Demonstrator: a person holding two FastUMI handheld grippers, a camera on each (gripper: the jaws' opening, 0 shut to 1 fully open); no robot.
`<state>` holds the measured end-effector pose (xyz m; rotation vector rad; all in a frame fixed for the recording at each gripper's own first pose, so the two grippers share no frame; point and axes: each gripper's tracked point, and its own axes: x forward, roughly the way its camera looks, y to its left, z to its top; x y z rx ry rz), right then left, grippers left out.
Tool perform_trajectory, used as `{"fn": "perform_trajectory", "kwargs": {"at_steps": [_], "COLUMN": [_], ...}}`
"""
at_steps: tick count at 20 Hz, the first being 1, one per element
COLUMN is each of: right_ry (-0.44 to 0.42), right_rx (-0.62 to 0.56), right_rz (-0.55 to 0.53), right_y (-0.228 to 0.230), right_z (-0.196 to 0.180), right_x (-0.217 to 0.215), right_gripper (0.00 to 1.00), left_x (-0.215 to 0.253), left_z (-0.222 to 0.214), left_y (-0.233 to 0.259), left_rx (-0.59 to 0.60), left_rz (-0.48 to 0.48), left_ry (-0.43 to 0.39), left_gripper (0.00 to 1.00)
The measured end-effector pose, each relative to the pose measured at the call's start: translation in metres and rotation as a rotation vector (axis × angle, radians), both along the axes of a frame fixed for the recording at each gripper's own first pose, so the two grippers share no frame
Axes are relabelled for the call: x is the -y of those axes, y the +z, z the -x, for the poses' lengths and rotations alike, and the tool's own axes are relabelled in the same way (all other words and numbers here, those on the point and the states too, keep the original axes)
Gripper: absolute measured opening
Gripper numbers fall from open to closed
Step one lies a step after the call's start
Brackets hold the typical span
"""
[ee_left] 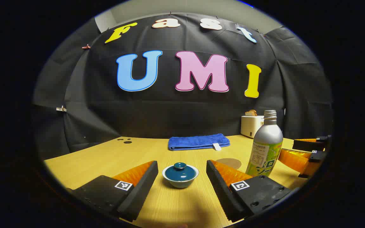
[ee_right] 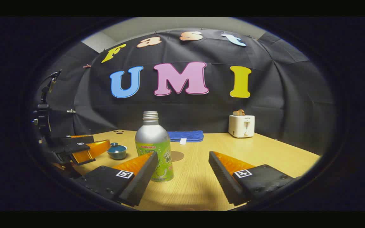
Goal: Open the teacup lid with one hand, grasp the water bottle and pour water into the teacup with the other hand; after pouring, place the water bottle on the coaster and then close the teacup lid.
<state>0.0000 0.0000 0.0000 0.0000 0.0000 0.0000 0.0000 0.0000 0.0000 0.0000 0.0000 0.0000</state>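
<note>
A small teacup (ee_left: 180,178) with a dark teal lid (ee_left: 180,171) stands on the wooden table, just ahead of my open left gripper (ee_left: 182,169) and centred between its fingers. In the right gripper view the teacup (ee_right: 117,151) sits at the left. A silver bottle with a green label (ee_left: 265,145) stands upright, uncapped, to the right of the cup. The bottle (ee_right: 155,148) rises just beyond the left finger of my open right gripper (ee_right: 183,160), not held. A round brown coaster (ee_left: 229,163) lies flat behind the bottle (ee_right: 177,155).
A folded blue towel (ee_left: 198,141) lies at the back of the table (ee_left: 106,158). A white toaster (ee_right: 241,125) with bread in it stands at the back right. The other gripper shows at the right edge (ee_left: 306,155) and at the left (ee_right: 74,148).
</note>
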Motion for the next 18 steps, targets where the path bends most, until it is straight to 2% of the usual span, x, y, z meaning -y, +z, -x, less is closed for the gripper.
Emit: {"fn": "perform_trajectory", "kwargs": {"at_steps": [3,18], "right_ry": [-0.004,-0.004], "right_rx": [-0.001,0.002], "right_rz": [0.0,0.001], "right_y": [-0.0009,-0.0017], "right_z": [-0.0014,-0.0024], "right_x": [0.0002,0.0011], "right_gripper": [0.96,0.96], "left_x": [-0.001,-0.0004], "left_z": [-0.0002,-0.0032], "left_y": [0.0001,-0.0006], "left_rx": [0.0,0.001], "left_rz": [0.0,0.0], "left_ry": [0.001,-0.006], "left_gripper": [0.97,0.97]}}
